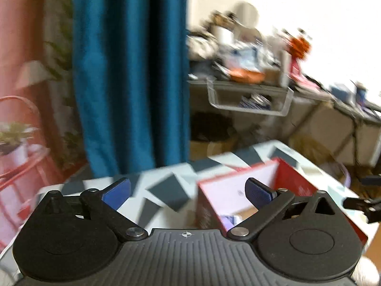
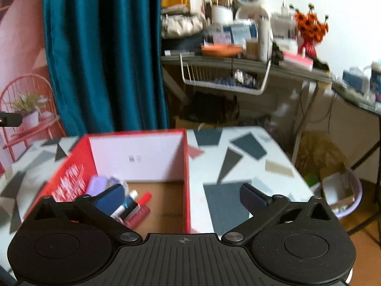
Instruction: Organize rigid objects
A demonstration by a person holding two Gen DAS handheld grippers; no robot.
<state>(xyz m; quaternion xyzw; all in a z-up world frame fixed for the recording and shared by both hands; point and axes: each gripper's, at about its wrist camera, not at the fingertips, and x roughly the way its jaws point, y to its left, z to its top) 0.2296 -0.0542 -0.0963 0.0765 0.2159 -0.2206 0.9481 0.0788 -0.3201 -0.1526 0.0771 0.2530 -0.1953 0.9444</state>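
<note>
Both grippers stand released: the right gripper (image 2: 183,196) has its jaws spread wide with nothing between them, hanging over the near wall of the red box (image 2: 185,166), and the left gripper (image 1: 188,190) is just as wide and empty beside that box (image 1: 295,178). Inside, against the box's left wall, lie the sorted things: a lilac case (image 2: 96,184), a red-capped tube (image 2: 145,199) and a white-capped tube (image 2: 132,194), touching one another, with bare cardboard floor to their right. It looks like the pause after a drop-off. No loose item shows on the patterned worktop (image 2: 238,157), so the next move would call for finding another rigid object, if any remains, before reaching with open jaws.
</note>
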